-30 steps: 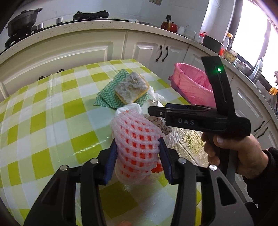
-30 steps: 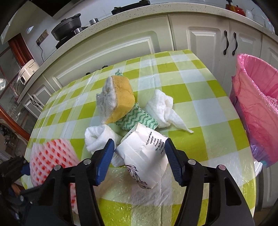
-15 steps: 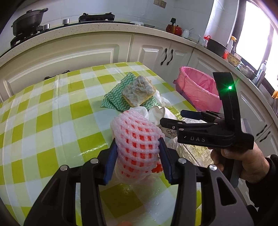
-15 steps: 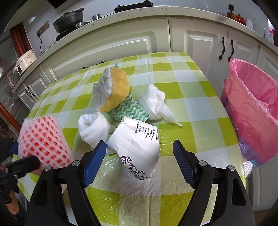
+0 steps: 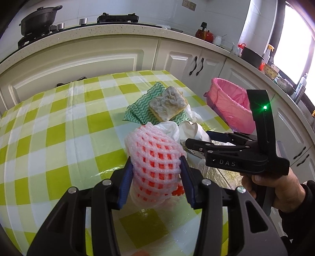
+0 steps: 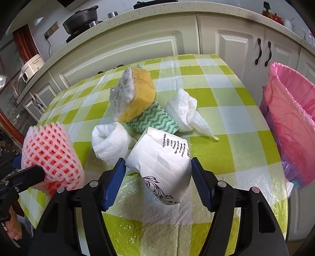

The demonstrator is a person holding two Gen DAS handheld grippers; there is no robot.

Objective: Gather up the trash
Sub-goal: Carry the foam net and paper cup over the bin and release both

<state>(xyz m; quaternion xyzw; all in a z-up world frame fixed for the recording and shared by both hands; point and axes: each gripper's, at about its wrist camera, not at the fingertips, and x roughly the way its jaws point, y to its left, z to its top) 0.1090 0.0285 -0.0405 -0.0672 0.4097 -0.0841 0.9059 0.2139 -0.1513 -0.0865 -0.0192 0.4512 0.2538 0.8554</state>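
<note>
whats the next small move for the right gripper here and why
Probably close the right gripper on the crumpled paper cup. Its jaws have just been closing and bracket the cup, but the pads don't look pressed on it yet. The left gripper already holds the foam net.

Green-and-white checked plastic tablecloth [image 5: 59, 126], covering the table. White panelled kitchen cabinets [image 5: 82, 59] with dark curved handles [image 5: 197, 66], behind the table. Speckled pale stone countertop [image 5: 110, 29] above them. Black lidded cooking pot [image 5: 37, 21] on the gas hob [image 5: 116, 18]. Small red kettle [image 5: 205, 35], further right. White rice cooker [image 6: 31, 66], on a side counter.
</note>
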